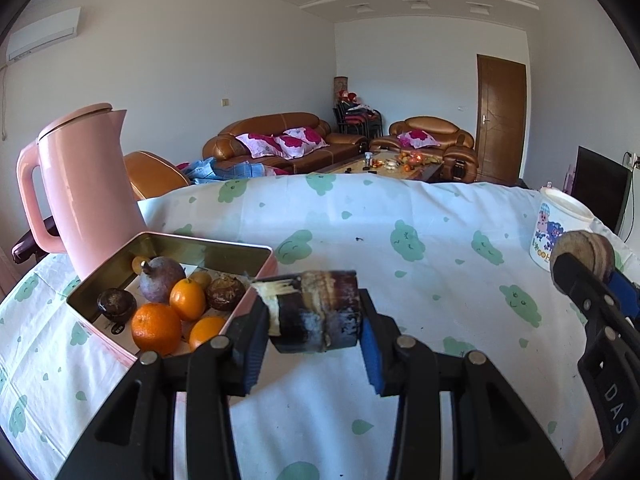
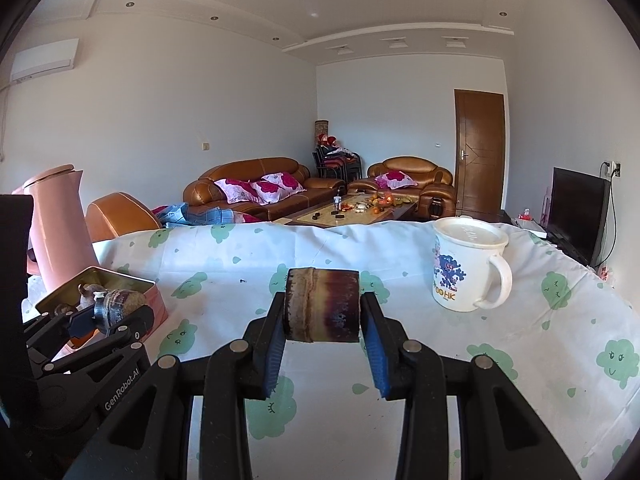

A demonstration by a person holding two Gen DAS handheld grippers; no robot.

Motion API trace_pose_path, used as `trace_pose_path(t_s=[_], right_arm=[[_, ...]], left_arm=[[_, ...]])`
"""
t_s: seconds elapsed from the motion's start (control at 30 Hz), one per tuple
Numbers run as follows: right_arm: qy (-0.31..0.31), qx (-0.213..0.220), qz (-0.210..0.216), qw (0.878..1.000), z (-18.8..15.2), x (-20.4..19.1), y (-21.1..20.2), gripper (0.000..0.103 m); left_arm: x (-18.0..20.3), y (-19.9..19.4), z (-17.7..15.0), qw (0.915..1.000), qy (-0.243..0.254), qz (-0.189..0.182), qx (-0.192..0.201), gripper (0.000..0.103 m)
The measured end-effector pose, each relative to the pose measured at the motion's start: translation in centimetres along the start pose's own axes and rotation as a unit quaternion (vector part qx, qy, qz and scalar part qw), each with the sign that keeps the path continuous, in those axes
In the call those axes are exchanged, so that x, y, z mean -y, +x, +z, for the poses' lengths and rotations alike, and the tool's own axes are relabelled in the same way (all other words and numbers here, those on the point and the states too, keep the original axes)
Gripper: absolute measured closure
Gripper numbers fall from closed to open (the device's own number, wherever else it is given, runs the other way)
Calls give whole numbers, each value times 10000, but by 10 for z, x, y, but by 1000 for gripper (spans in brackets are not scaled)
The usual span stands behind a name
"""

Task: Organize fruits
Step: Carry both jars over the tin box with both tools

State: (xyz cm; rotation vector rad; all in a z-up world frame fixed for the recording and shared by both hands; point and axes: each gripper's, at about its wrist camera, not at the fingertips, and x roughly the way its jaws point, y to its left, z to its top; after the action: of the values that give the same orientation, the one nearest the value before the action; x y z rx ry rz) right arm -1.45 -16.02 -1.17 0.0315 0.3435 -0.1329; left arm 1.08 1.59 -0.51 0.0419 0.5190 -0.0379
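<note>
- Sugarcane is what both your claws carry: your left claw pinches a short, dark sugarcane piece crosswise between its blue pads, the peeled pale end sticking out past the left pad.
- Your left claw tilts downward over the tabletop, with the cane lifted clear of the cloth.
- Just left of that claw, and a little ahead, sits the open tin box; its near right corner is almost under the cane's pale end.
- Inside the tin lie three oranges, a purple round fruit and two dark brown ones.
- Behind the tin, farther left of the claw, stands the pink kettle, upright.
- Your right claw points lower than level and pinches a second cane segment, also crosswise, pads pressed on its two ends, held off the cloth.
- Ahead and to the right of that claw stands a lidded white mug, handle turned to the right.
- From the right wrist view your left claw shows at the far left, beside the tin; from the left wrist view your right claw shows at the far right edge, near the mug.
- The two claws are well apart from each other, side by side above the cloth.
</note>
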Motion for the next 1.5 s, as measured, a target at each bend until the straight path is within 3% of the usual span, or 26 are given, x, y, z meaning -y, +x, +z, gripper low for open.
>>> trace_pose_path(t_s=[0.13,0.47,0.9,1.5], right_arm=[[-43,-30,6,10000,-1,-4,-1,65],[-215,54,119,9997,-4,-34,-10,65],[-165,26,239,9996,-6,-51,-13,65],[-375,30,591,9975,-7,-113,-7,65]], left_arm=[[-6,3,-3,9998,14,-92,-146,61],[-37,-1,-2,9999,-1,124,50,61],[-54,-10,-5,9999,-59,47,94,61],[-116,2,6,9987,-90,433,253,61]])
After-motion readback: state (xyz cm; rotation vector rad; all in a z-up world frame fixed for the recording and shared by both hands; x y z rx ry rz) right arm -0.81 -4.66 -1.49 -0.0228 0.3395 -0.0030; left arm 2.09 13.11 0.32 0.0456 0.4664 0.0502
